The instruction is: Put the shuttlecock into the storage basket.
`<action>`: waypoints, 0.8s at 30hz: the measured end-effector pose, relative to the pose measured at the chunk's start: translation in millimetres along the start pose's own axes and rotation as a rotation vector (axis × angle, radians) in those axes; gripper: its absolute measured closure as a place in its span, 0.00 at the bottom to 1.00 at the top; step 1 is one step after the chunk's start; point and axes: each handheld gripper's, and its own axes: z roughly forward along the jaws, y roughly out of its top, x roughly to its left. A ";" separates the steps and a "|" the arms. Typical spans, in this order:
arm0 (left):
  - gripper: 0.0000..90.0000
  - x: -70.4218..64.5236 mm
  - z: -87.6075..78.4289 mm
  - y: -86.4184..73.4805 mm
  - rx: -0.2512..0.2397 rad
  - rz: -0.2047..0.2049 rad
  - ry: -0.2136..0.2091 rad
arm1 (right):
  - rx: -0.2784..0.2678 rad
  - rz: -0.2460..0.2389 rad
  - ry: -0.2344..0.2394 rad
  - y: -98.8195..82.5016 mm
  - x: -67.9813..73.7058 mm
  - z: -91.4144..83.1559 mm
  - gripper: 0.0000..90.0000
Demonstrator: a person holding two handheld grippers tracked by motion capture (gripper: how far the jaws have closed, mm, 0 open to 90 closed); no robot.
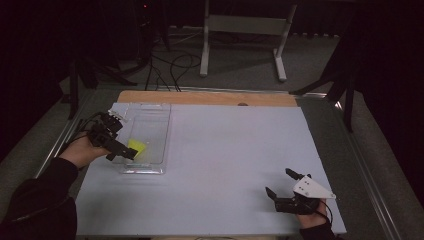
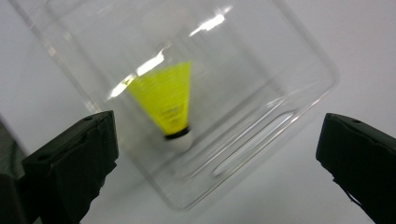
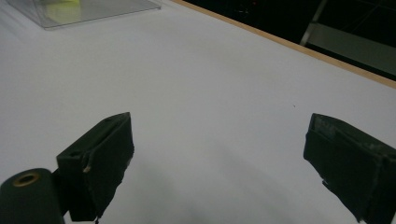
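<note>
The left gripper (image 1: 121, 152) is hovering over the near end of a clear plastic box (image 1: 150, 120), its two black jaws standing wide apart with nothing between them. In the left gripper view those jaws, blocky and wrapped in matte black tape, are framing a yellow shuttlecock (image 2: 169, 103) that is lying on the floor of the box. The shuttlecock's skirt is a ribbed cone of bright yellow plastic, narrowing to a black band and a rounded white cork tip that is pointing toward the camera. A line of small dark print is running across the skirt, too blurred to read. The box is a rectangular tray of glossy transparent plastic with rounded corners, catching streaks of light along its walls.

The box is sitting at the left side of the table (image 1: 225, 150), which is covered by a smooth, pale grey sheet; a strip of bare wood is showing along the far edge.

The right gripper (image 1: 282, 182) is resting near the front right corner of the table, well apart from the box, a grey three-cornered plate on top. Its jaws are also spread open over bare sheet, gripping nothing.
</note>
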 end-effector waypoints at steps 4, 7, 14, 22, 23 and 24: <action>0.00 -5.3 -3.9 7.1 -0.040 0.008 -0.031 | 0.003 -0.003 0.003 0.1 0.5 0.6 0.09; 0.00 -11.4 -5.5 13.3 -0.063 0.019 -0.039 | 0.003 -0.001 0.003 0.0 0.4 0.8 0.09; 0.00 -26.7 -3.5 27.3 -0.089 0.062 -0.064 | 0.000 -0.002 0.002 0.4 0.5 0.6 0.09; 0.00 -47.1 1.9 46.0 -0.131 0.107 -0.118 | -0.002 -0.004 0.001 0.8 1.0 0.0 0.09; 0.00 -49.9 2.3 48.1 -0.132 0.116 -0.126 | -0.002 -0.004 0.001 0.8 0.9 -0.1 0.09; 0.00 -52.9 2.7 50.1 -0.135 0.119 -0.134 | -0.001 -0.004 0.002 0.8 0.9 0.0 0.09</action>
